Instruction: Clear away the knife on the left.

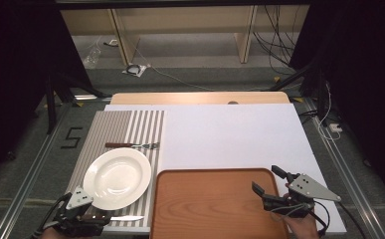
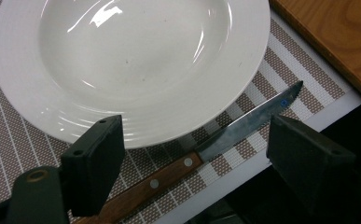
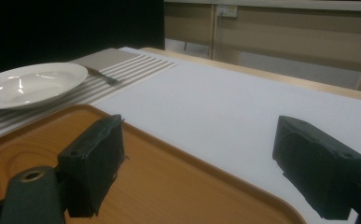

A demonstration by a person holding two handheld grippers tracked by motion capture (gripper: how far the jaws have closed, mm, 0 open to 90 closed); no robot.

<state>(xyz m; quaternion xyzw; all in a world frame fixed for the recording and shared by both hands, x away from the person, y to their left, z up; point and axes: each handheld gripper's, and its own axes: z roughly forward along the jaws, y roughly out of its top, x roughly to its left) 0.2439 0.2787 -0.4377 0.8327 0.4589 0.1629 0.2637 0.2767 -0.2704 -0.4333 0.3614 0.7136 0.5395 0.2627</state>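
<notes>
- The left claw [image 1: 83,219] hangs at the near left corner of the bench [image 1: 230,134], jaws spread wide and holding nothing; in the left gripper view they stand either side of the knife [image 2: 201,154] without touching it.
- The right claw [image 1: 269,181] is also spread and empty, over the near right corner of the tray [image 1: 215,204].
- Count: one knife, one fork [image 1: 133,145], one plate [image 1: 116,178], one tray, one striped placemat [image 1: 113,127].
- Writing: a small blue round mark sits on the blade near its tip, too small to read.
- The knife has a brown wooden handle with two metal rivets and a serrated steel blade. It lies flat on the placemat along the bench's near edge, just beside the plate's near rim, tip toward the tray.
- The fork lies at the plate's far side.
</notes>
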